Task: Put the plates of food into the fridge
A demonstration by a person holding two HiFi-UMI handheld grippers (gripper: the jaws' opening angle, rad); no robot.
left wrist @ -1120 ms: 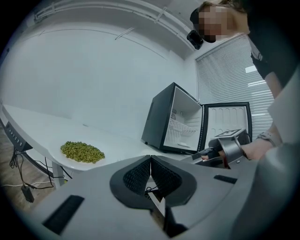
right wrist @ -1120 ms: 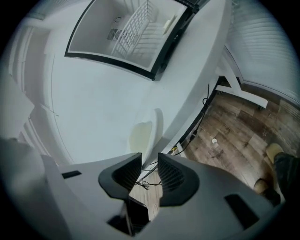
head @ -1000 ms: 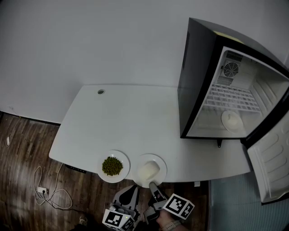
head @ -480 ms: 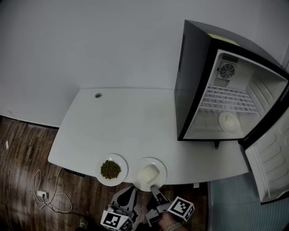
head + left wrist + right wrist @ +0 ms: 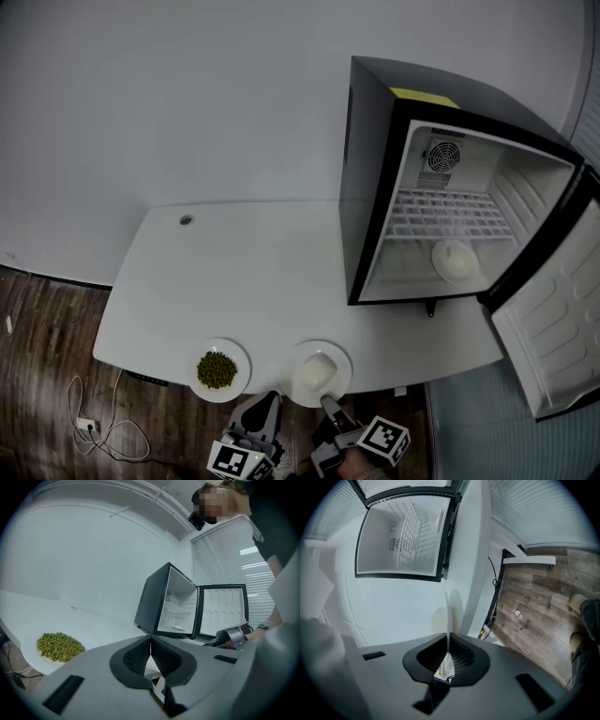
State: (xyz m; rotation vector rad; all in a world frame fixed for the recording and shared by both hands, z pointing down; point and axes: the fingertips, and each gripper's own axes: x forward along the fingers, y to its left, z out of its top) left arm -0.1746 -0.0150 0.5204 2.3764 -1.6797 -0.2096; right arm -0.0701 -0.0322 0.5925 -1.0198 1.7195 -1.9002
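The right gripper (image 5: 326,402) is clamped on the right plate (image 5: 343,364) at its six o'clock; the left gripper (image 5: 270,399), at eight o'clock, is pinched together, empty.

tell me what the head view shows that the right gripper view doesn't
Only the head view: the plate of peas, the left tool and the yellow note on the fridge top.
Only the right gripper view: the right tool with its jaws shut on the rim of the plate of white food, seen edge-on.
Both: the open fridge, its wire shelf, the white table, that plate and the right tool itself.
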